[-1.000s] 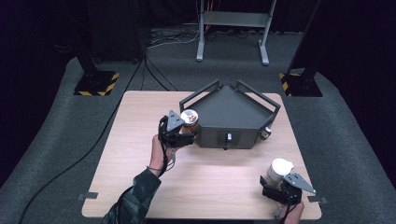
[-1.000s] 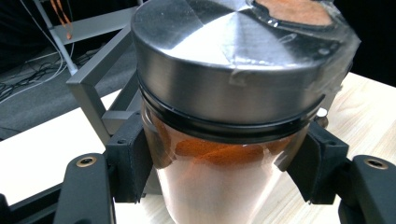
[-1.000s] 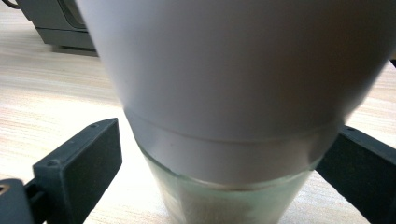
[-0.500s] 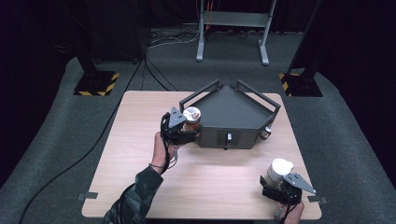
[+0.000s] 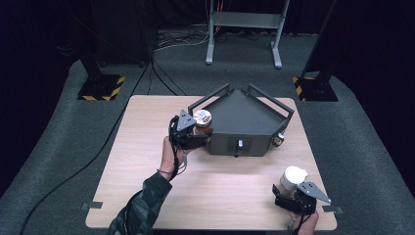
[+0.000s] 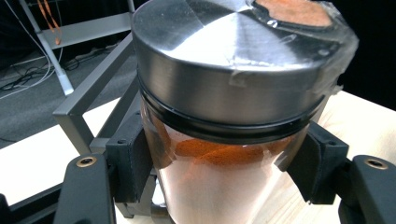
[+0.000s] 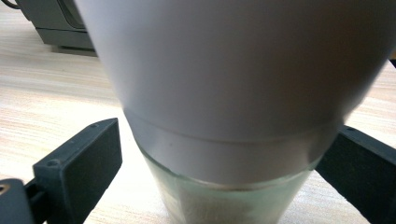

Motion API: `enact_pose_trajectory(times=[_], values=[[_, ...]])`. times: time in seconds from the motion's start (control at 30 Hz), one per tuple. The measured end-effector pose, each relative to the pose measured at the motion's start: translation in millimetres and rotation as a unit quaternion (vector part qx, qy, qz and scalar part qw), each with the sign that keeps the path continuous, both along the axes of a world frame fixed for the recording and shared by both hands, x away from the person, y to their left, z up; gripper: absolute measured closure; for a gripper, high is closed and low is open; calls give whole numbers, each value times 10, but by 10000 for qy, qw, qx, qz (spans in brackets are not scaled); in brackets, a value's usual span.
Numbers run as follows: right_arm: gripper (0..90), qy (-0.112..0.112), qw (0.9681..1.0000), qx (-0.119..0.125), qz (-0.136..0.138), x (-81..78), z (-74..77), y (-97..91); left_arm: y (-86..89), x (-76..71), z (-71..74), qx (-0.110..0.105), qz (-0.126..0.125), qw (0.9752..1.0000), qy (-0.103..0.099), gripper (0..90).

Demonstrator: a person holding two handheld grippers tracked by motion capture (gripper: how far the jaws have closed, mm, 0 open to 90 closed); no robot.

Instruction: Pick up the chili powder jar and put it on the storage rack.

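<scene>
At the left of the table (image 5: 147,161), my left gripper (image 5: 193,131) pinches a glass spice jar (image 5: 202,120) with a steel lid; in the left gripper view both black pads press against the glass just under that lid (image 6: 219,60), and orange-red powder shows inside. The jar hangs upright, just beside the left wall of the dark grey wedge-shaped tray (image 5: 244,120) that stands mid-table, its rail (image 6: 88,93) running off behind the jar. I judge this to be the carrying step: the jar is lifted and brought to the tray's edge, not yet set inside.

Further right, near the table's front right corner, my right gripper (image 5: 293,196) has a white-capped jar (image 5: 292,178) between its jaws. In the right gripper view the white cap (image 7: 233,70) and pale glass below it stand between the two pads, but a gap shows on the left side, so I read these jaws as spread around the jar, not squeezing it. It seems to stand on the wood, well apart from the tray.

Next, I think the left jar must clear the rail, come down level onto the tray floor, and only then be let go.
</scene>
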State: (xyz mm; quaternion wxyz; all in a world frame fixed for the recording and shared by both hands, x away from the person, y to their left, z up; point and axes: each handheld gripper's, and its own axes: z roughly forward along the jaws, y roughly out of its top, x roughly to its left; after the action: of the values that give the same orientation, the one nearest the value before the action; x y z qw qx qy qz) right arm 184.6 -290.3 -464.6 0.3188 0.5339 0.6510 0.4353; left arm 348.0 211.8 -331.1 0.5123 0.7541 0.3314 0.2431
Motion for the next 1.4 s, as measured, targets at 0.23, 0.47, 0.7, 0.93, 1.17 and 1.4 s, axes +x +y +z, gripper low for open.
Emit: enact_pose_trajectory(times=[0.23,0.47,0.7,0.93,1.17,1.4], values=[[1,2,10000,1,-1,0,1,-1,-22,16,36,-33,-27,10000,-12,317],[1,2,10000,9,0,0,0,-3,-54,52,59,-35,-32,10000,-25,317],[1,5,10000,12,9,1,1,-7,-103,86,94,2,-40,10000,-46,317],[1,11,10000,15,13,4,2,-9,-142,132,122,14,-37,10000,-57,317],[1,14,10000,15,15,5,3,-9,-180,169,136,16,-46,10000,-47,317],[1,23,10000,20,16,8,4,-10,-213,219,157,35,-52,10000,-56,317]])
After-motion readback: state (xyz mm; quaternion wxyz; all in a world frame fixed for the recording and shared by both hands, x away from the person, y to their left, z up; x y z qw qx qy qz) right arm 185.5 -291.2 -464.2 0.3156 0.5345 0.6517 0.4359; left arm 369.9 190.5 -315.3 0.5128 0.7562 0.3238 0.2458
